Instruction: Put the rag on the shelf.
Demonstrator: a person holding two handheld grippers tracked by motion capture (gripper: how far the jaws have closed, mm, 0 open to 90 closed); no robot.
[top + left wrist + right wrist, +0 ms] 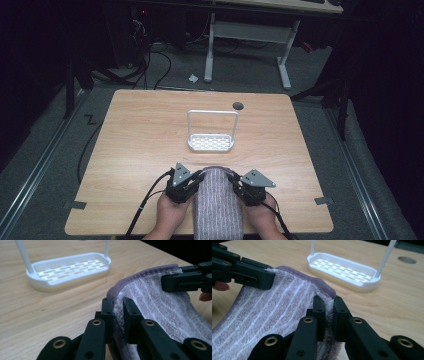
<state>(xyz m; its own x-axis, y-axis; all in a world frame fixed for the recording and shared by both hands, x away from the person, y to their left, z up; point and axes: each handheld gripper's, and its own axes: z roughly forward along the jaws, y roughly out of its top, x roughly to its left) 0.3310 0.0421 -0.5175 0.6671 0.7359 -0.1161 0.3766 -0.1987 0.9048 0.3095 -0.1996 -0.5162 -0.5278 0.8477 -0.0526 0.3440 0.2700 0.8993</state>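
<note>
A purple striped towel (218,202) lies at the table's near edge, hanging over it toward the person. My left gripper (199,176) is shut on the towel's far left corner, and my right gripper (232,179) is shut on its far right corner. In the left gripper view the towel (160,307) edge is pinched between my left gripper (117,310) jaws, with the other gripper (187,280) beyond. In the right gripper view my right gripper (329,307) clamps the towel (269,310) hem. A white slotted tray with a tall hoop handle (211,142) stands just beyond, at mid-table.
The wooden table (140,140) has a round cable hole (238,105) behind the tray. Cables trail from the grippers over the near edge. A metal desk frame (250,35) and floor cables lie beyond the table.
</note>
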